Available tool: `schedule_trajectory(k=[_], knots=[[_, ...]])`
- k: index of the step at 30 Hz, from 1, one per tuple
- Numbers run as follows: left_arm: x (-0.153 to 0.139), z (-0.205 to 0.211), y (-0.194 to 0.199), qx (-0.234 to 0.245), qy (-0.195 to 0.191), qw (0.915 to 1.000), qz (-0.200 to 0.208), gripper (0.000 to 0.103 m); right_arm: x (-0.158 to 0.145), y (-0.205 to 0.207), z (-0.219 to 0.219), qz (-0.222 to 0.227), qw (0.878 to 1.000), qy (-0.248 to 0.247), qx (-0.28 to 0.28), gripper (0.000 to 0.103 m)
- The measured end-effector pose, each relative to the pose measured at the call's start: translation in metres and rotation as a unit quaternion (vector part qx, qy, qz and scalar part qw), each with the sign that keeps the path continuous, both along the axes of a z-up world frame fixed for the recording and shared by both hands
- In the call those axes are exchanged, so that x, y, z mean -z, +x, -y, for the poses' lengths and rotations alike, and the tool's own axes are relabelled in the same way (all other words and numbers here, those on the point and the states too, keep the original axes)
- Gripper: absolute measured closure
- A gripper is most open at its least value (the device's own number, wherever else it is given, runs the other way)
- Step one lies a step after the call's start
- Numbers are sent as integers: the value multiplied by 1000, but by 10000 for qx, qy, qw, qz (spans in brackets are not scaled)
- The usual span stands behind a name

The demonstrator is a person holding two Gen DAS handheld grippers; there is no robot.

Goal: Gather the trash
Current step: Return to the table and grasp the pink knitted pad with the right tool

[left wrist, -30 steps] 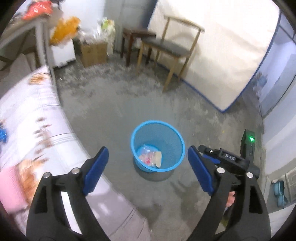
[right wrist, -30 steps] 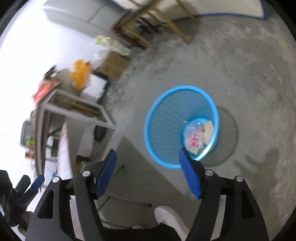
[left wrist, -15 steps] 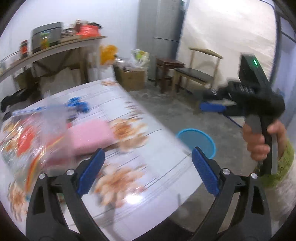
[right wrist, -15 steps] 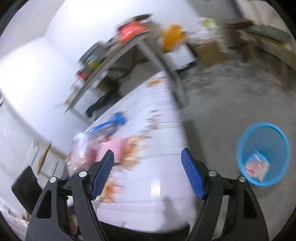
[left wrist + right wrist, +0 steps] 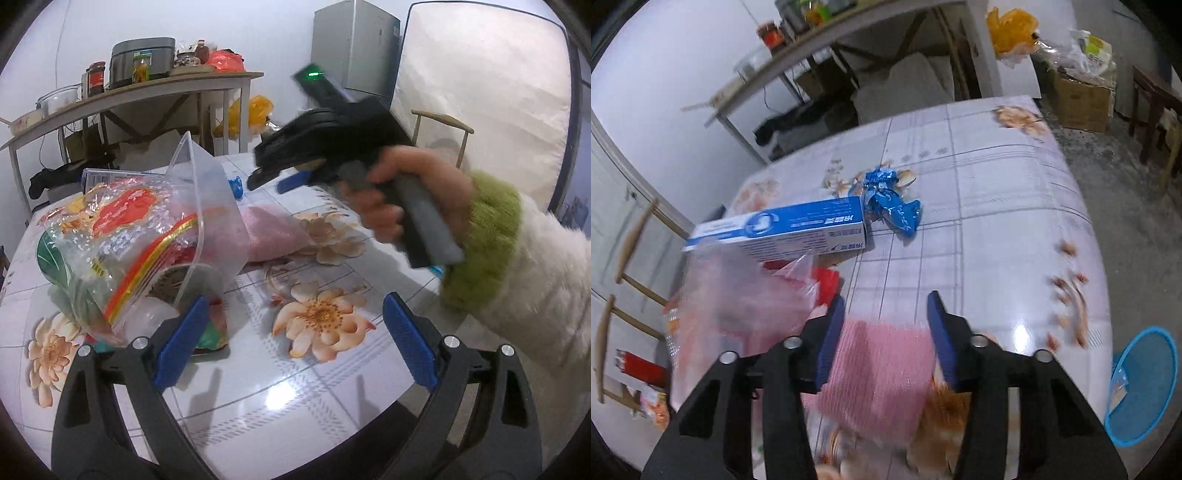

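Trash lies on the floral tabletop (image 5: 997, 229): a pink packet (image 5: 882, 369), a crumpled blue wrapper (image 5: 890, 203), a blue-and-white box (image 5: 783, 232). The right hand-held gripper (image 5: 886, 332) hangs over the pink packet, jaws closing, grasping nothing. The left hand-held gripper (image 5: 291, 339) gapes wide and empty beside clear bags (image 5: 147, 236). A blue basket (image 5: 1145, 384) stands on the floor.
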State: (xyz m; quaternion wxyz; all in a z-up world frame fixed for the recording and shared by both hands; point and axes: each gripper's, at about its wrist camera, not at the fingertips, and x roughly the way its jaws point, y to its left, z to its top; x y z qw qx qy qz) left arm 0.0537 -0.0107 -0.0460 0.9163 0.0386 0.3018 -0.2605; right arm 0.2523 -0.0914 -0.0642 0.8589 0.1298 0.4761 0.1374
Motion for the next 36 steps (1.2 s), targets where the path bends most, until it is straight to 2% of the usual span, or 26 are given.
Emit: schedule_trajectory(k=[4, 7, 9, 11, 15, 17, 21, 27, 29, 31, 34, 36], knots=[[2, -5, -1, 70, -119, 9999, -28, 12, 6, 1, -11, -128, 9995, -229, -188, 79], [3, -8, -2, 115, -149, 9998, 14, 14, 8, -10, -12, -165, 9990, -345, -236, 81], [6, -8, -2, 196, -158, 9997, -64, 23, 10, -22, -10, -249, 9982, -524, -156, 84], [8, -8, -3, 218, -194, 9994, -171, 28, 20, -37, -6, -476, 9966, -667, -14, 86], [12, -11, -3, 296, -284, 9986, -345, 34, 22, -71, 3, -476, 9959, -733, 223, 89], [16, -10, -4, 365, -264, 9981, -419, 37, 22, -86, 8, -522, 9959, -660, 328, 89], [25, -8, -4, 470, -310, 9961, -685, 47, 24, -120, 23, -634, 9960, -195, 600, 89], [28, -11, -5, 489, -394, 9945, -838, 48, 22, -153, 44, -654, 9919, 436, 998, 88], [27, -13, -1, 473, -371, 9945, -863, 48, 15, -155, 43, -572, 9925, 543, 933, 79], [25, -17, -5, 424, -283, 9955, -798, 48, 3, -154, 33, -454, 9947, 480, 793, 37], [20, -29, -11, 318, -146, 9969, -706, 47, -9, -152, 8, -266, 9990, 146, 343, 18], [14, -41, -13, 195, -208, 9971, -708, 42, -9, -148, -11, -273, 9994, -199, 56, 14]])
